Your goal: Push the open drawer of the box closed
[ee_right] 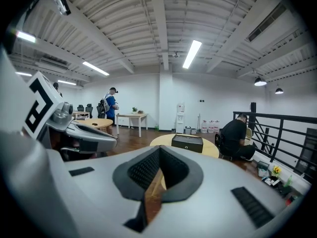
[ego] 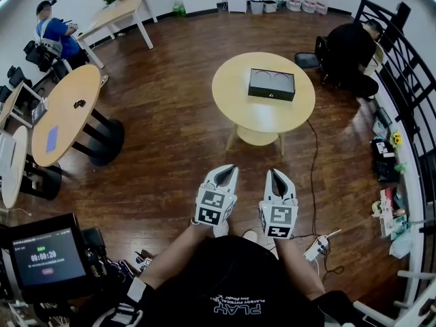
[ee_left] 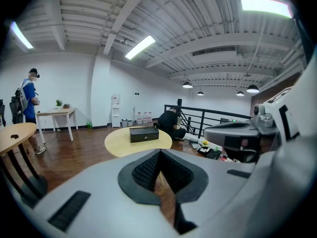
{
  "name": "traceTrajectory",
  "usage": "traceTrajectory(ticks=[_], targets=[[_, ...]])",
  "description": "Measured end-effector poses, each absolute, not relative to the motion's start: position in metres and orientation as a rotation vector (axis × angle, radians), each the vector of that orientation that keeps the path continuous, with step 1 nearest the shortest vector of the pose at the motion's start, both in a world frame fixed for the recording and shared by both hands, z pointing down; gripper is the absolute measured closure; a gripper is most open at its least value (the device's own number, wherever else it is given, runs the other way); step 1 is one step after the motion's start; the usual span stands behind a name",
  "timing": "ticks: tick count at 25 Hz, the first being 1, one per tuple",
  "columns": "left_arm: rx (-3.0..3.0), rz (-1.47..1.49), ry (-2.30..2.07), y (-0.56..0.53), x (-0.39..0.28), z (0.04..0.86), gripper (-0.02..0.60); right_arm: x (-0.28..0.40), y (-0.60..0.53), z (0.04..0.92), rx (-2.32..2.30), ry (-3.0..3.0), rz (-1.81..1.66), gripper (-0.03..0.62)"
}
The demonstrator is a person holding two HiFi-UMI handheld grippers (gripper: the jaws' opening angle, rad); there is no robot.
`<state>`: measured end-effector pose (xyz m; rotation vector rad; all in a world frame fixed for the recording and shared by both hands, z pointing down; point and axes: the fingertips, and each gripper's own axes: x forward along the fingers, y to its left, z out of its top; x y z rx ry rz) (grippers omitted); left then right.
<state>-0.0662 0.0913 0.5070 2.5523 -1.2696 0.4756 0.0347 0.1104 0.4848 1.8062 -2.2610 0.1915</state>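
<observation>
A black box [ego: 271,84] lies on the round light-wood table [ego: 235,107], well ahead of me across the wooden floor. Its front face has a small pale knob and is turned toward me; whether the drawer stands out I cannot tell from here. The box also shows small in the left gripper view [ee_left: 144,134] and in the right gripper view [ee_right: 187,143]. My left gripper [ego: 225,172] and right gripper [ego: 275,176] are held side by side close to my body, far short of the table. Both are shut with nothing between the jaws [ee_left: 159,155] [ee_right: 159,152].
A cable runs from the table to a white power strip [ego: 315,247] on the floor at right. A person in black [ego: 351,53] crouches by the black railing [ego: 409,73]. Long wooden tables [ego: 65,111] stand left, with a person in blue [ego: 54,36] behind. A timer screen [ego: 48,257] sits lower left.
</observation>
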Motion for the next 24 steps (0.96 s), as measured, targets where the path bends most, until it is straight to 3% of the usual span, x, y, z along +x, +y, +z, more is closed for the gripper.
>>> traceTrajectory(ticks=[24], targets=[[2.553,0.478,-1.270,0.0918,-0.0661,0.5074,0.584,0.0311,0.1110,0.4888,1.778,-2.262,0.177,0.589]])
